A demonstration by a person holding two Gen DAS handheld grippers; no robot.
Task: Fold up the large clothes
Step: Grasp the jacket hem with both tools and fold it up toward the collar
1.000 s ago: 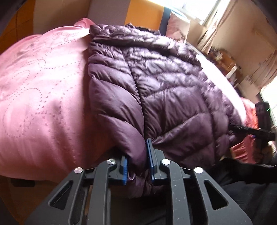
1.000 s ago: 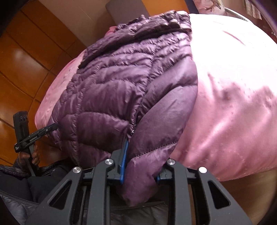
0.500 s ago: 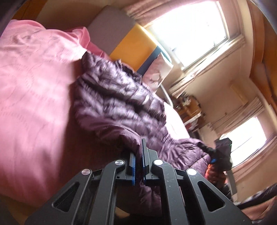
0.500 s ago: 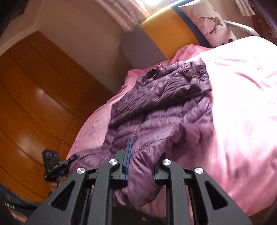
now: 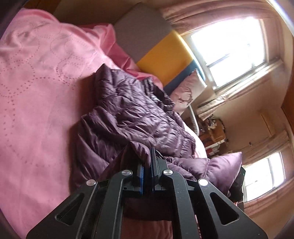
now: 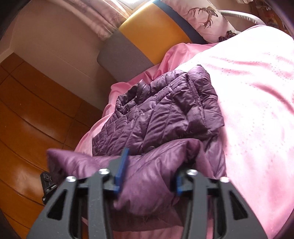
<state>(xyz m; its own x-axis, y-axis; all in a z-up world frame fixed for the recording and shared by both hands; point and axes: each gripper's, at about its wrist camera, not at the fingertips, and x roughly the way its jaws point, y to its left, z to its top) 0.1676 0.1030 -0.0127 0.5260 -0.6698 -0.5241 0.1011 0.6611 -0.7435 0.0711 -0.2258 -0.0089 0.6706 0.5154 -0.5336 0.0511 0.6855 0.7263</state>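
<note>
A purple quilted puffer jacket [image 5: 132, 117] lies on a pink bedspread [image 5: 36, 88], its lower part lifted and carried up over its upper part. My left gripper [image 5: 148, 161] is shut on the jacket's hem at one bottom corner, jaws nearly together with thin fabric between them. My right gripper [image 6: 148, 171] holds the other bottom corner of the jacket [image 6: 161, 114], jaws wide apart with a thick bunch of puffy fabric filling the gap. The jacket's collar points toward the headboard. The right gripper's body [image 5: 237, 185] shows behind the raised hem in the left wrist view.
A grey, yellow and blue headboard [image 6: 147, 36] stands at the far end of the bed, with a deer-print pillow [image 6: 202, 16] against it. Bright windows [image 5: 229, 47] and cluttered shelves [image 5: 213, 132] lie beyond. Wooden floor [image 6: 27, 119] is to the left of the bedspread [image 6: 257, 92].
Both grippers have lifted the jacket's bottom hem from the near bed edge and carried it forward over the jacket toward the collar. Both stay closed on the fabric.
</note>
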